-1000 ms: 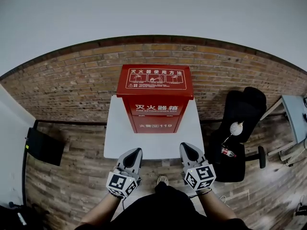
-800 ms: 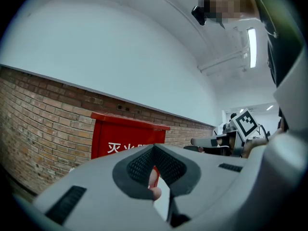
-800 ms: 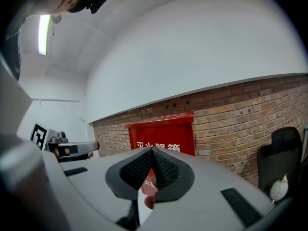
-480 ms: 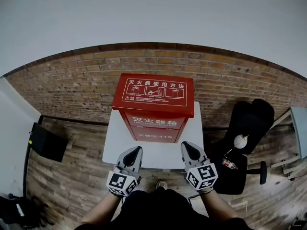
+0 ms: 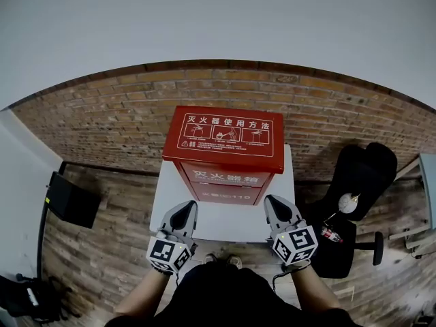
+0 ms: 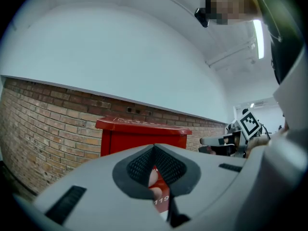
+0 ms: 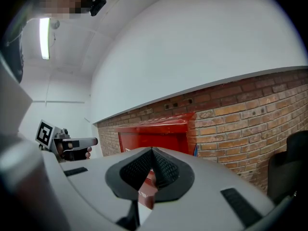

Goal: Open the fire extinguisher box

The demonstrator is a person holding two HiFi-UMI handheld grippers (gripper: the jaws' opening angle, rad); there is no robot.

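A red fire extinguisher box [image 5: 222, 155] stands on a small white table [image 5: 221, 216] against a brick wall, its lid down with white pictures and print on top. Both gripper views show the red box [image 6: 144, 134] [image 7: 156, 131] straight ahead, past the jaws. My left gripper [image 5: 182, 218] is shut and empty, held over the table's near edge, left of the box's front. Over the near edge on the right side my right gripper [image 5: 276, 210] is shut too, with nothing in it. Neither touches the box.
A brick wall [image 5: 102, 125] runs behind the table. A black office chair [image 5: 354, 196] with small items on it stands to the right. A dark flat box [image 5: 71, 199] lies on the wooden floor at left. A grey table edge [image 5: 426, 176] shows far right.
The view has shifted, so the box and table sit slightly lower and nearer. Both grippers stay shut near the table's front edge, a little farther apart than before.
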